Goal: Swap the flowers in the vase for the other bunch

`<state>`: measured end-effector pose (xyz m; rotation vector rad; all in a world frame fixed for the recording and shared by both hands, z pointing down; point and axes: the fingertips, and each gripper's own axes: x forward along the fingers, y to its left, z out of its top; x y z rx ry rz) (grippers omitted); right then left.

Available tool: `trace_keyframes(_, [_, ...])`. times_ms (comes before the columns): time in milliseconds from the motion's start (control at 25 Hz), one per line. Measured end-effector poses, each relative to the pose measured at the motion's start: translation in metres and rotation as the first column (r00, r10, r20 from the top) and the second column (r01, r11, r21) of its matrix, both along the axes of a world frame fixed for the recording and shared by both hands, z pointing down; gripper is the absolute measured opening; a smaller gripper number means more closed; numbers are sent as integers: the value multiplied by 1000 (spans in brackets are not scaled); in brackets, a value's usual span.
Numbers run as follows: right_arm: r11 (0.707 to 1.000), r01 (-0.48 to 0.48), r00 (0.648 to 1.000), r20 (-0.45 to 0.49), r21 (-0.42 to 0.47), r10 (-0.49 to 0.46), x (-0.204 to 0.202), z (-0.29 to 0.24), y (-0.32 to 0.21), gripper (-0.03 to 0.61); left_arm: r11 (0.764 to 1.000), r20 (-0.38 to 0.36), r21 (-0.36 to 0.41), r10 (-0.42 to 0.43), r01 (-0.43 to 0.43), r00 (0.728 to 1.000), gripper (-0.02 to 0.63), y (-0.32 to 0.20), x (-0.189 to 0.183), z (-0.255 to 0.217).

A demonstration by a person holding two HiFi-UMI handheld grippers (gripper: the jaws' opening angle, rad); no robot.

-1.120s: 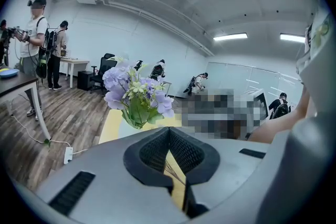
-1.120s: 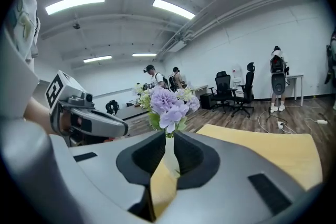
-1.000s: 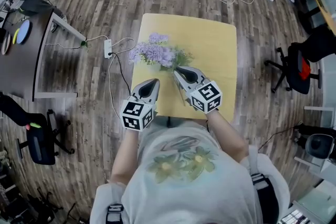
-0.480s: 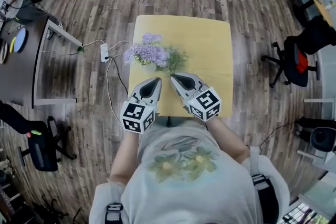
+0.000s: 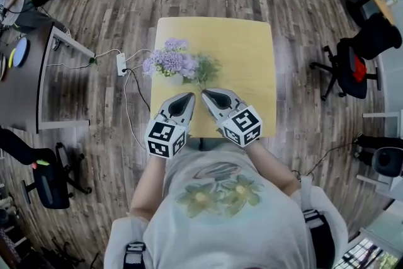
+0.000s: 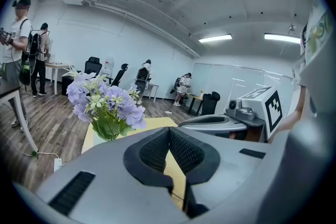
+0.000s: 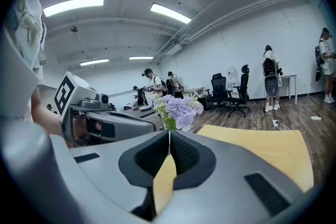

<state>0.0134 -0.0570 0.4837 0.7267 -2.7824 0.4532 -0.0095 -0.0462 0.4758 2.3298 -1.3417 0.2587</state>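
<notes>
Left tool [image 5: 189, 97] and right tool [image 5: 204, 93] are pressed together, empty: best spread one, pinch flowers [image 5: 169, 62] low on stems, brace vase [image 5: 172, 79].

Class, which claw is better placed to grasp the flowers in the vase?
Likely right: the flowers sit straight ahead of the right claw; the left claw points past them. Both are shut.

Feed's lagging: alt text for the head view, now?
Seen from above, a person in a white flower-print T-shirt holds the grey left gripper and grey right gripper side by side, jaws shut and empty, over the near edge of a square yellow table. Just ahead stands a bunch of purple flowers with green leaves.
</notes>
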Motion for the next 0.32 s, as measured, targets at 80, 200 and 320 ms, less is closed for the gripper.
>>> trace_keyframes(80, [1000, -4, 1000, -3, 1, 4, 2, 0, 0, 44, 1000, 0, -2, 7, -7, 1000, 17, -1, 3, 1])
trace_keyframes(200, [1000, -5, 1000, -13, 0, 5, 4, 1, 1, 44, 1000, 1, -5, 15, -15, 1000, 17, 0, 6, 1])
trace_keyframes(320, [1000, -6, 1000, -21, -2, 6, 4, 3, 3, 44, 1000, 1, -8, 21, -21, 1000, 17, 1, 6, 1])
